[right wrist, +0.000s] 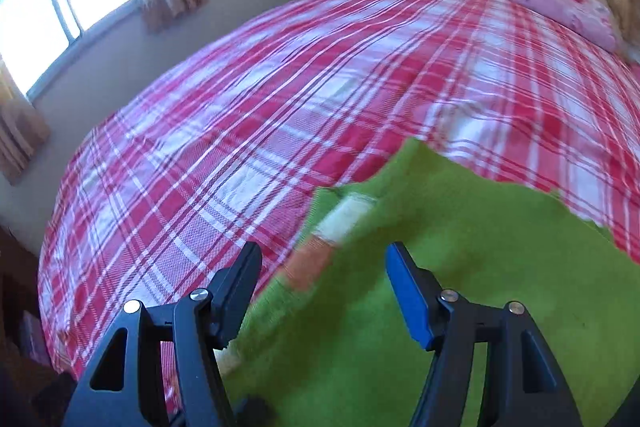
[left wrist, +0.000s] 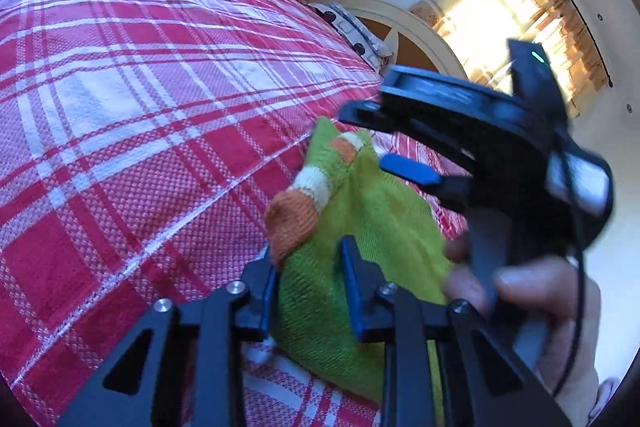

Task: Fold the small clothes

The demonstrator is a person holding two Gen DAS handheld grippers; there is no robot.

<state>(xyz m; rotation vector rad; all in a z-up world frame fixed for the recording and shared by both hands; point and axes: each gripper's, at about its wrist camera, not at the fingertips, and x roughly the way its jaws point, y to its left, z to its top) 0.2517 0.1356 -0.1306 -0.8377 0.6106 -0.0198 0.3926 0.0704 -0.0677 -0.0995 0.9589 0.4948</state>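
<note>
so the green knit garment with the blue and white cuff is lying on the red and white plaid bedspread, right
Not quite: the cuff is orange and white, not blue and white. The left wrist view shows the green knit garment with an orange and white striped cuff. The rest holds: it lies on the red and white plaid bedspread.
</note>
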